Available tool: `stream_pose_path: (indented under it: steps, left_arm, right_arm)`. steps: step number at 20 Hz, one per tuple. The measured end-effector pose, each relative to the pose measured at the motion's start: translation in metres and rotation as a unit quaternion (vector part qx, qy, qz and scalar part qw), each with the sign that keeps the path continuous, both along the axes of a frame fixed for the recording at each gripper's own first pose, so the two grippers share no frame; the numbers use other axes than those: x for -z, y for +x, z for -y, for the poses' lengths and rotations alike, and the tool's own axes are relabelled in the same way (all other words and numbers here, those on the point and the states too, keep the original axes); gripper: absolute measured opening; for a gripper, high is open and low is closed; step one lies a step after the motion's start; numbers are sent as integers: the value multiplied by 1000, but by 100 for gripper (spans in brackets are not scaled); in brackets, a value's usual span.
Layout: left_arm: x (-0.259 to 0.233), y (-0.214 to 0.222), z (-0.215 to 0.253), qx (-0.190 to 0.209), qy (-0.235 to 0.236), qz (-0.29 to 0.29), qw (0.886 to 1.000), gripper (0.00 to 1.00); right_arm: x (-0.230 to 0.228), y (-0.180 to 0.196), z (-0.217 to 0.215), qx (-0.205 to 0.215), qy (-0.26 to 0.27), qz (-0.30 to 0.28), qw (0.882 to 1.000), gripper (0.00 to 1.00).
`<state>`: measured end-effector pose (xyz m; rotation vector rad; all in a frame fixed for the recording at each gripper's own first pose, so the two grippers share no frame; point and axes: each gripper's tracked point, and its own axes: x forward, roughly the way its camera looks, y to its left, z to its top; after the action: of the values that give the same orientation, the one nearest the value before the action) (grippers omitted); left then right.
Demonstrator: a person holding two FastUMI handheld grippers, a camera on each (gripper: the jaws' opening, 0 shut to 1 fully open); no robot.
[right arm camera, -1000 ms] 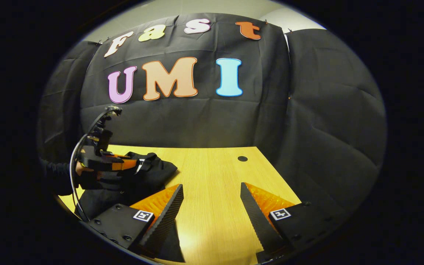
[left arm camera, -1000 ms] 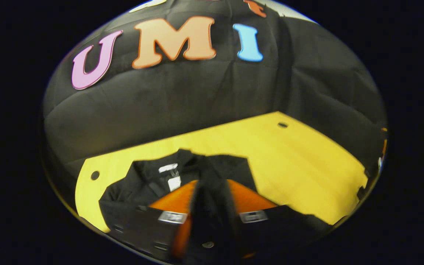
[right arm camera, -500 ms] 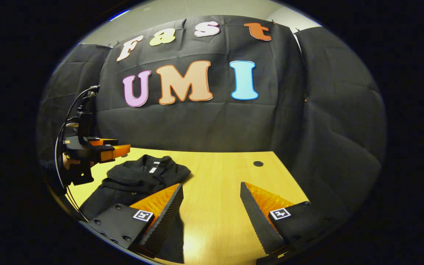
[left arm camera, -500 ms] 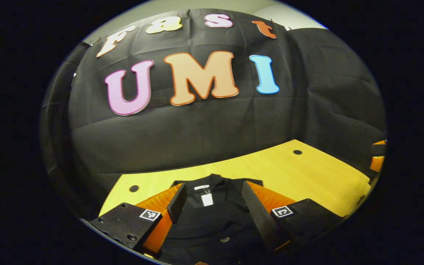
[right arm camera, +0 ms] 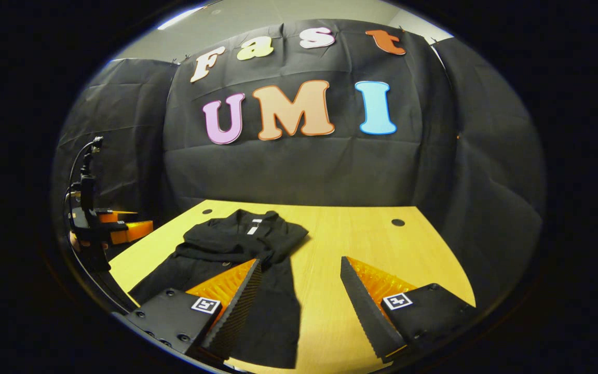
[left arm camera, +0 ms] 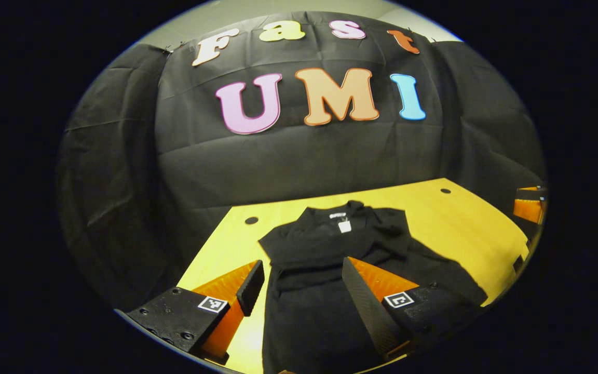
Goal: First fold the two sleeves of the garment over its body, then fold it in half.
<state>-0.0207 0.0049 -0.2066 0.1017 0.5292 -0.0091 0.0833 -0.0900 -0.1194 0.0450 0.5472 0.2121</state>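
left gripper (left arm camera: 301,283): jaws spread wide, nothing between them, held above the near part of the garment; seen again at the far left of the right gripper view (right arm camera: 122,228), off the table's left edge, fingers level and pointing toward the table
right gripper (right arm camera: 299,283): jaws spread wide, nothing held, above the table near its front edge; its left finger sits over the garment's right side, its right finger over bare wood; a bit of it shows at the right edge of the left gripper view (left arm camera: 530,205)
garment (left arm camera: 330,259): black, flat on the table, collar at the far end with a white tag (left arm camera: 344,226) showing inside the neck; one sleeve lies folded across the chest as a crosswise band, fabric on the other side still spreads out toward the table's right front; in the right gripper view (right arm camera: 236,249) it lies on the left half of the table, lower hem toward the camera
table (left arm camera: 465,228): yellow wood, bare on the right half, round holes near the far corners (right arm camera: 397,222)
in the way: nothing between either gripper and the garment
hand (right arm camera: 78,241): a little of it shows on the left gripper's handle, cable (right arm camera: 78,166) looping up from the gripper's top
booth wall (right arm camera: 299,166): black cloth behind and to both sides of the table, pale ceiling above it
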Motion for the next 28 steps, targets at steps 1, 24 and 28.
stream_pose_path:
  steps: [1, 24, 28]
  left_arm:
    - [7, -16, -9, -5, -1, -10, 1000, 94]
    - [158, -175, -58, -57, -62, -187, 979, 94]
    - [158, -177, -57, -45, -59, -184, 980, 94]
  right_arm:
    - [6, -8, -6, -3, -7, -6, 1000, 98]
    - [174, -128, -22, -8, -80, -226, 971, 95]
    - [179, -137, -21, -12, -76, -245, 966, 99]
